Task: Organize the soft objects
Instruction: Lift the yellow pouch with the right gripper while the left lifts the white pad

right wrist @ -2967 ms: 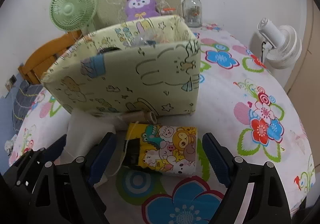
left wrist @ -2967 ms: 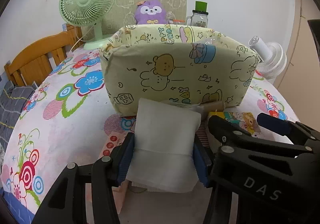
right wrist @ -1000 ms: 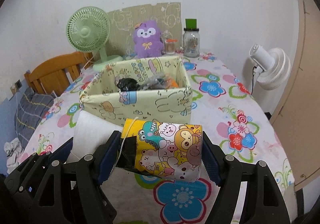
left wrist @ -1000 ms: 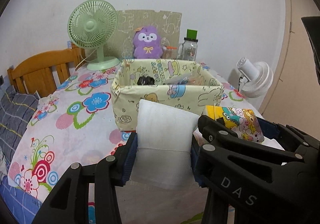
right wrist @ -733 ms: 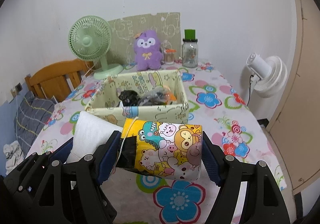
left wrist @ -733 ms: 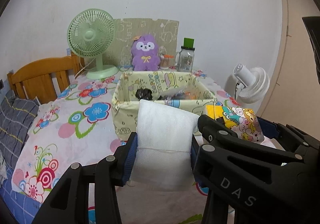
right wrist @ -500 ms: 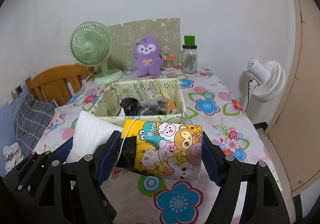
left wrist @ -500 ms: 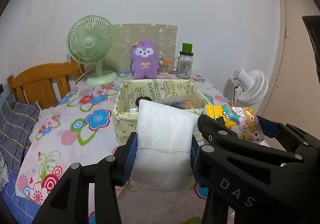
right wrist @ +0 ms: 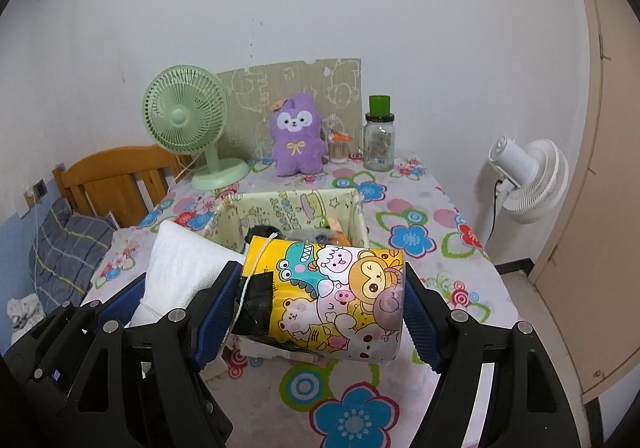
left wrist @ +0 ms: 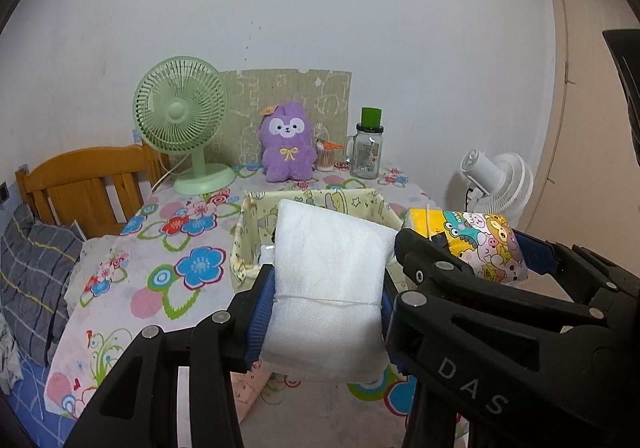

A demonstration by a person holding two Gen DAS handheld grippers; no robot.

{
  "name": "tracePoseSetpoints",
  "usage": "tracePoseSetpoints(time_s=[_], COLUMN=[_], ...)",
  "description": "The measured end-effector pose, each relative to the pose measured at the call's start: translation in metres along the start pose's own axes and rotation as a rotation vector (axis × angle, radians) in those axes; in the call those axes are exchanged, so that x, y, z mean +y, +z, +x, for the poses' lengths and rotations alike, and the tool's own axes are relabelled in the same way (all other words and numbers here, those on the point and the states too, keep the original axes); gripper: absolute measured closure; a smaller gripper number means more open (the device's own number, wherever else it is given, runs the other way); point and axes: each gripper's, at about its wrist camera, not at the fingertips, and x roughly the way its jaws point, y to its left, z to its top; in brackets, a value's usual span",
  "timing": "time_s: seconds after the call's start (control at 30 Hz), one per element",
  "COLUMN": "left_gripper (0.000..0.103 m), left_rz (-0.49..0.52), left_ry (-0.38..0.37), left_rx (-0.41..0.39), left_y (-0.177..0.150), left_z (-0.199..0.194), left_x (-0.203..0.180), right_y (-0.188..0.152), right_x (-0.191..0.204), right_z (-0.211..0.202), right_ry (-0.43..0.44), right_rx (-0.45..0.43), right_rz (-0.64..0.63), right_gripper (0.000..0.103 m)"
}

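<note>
Above the near edge of the counter point(right wrist: 420, 207), your left claw point(left wrist: 325, 300) clamps the white cloth bundle point(left wrist: 326, 288), long axis upright; your right claw point(right wrist: 316, 312) pinches the cartoon pouch point(right wrist: 332, 300), lying crosswise, both raised just near of the fabric bin point(right wrist: 292, 205)

A green fan point(right wrist: 185, 119), a purple plush point(right wrist: 296, 135) and a jar point(right wrist: 379, 139) are standing along the back of the table point(right wrist: 448, 224), against a cardboard sheet point(right wrist: 340, 83). A white fan point(right wrist: 528, 179) is standing beside the table, and a wooden headboard point(left wrist: 84, 183) is showing behind it.
</note>
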Motion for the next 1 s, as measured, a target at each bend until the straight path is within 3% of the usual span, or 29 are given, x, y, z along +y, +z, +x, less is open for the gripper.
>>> tracePoseSetpoints(time_s=[0.43, 1.0], left_gripper=[0.053, 0.053], left_rz=[0.006, -0.012], left_ry=[-0.004, 0.013], left_rx=[-0.012, 0.01], left_y=[0.017, 0.041], left_z=[0.005, 0.044], left_x=[0.001, 0.01], right_y=[0.02, 0.042], right_x=[-0.001, -0.001], right_z=[0.008, 0.049], right_ry=[0.001, 0.026], right_rx=[-0.013, 0.008], right_rz=[-0.002, 0.004], right_gripper=[0.025, 0.025])
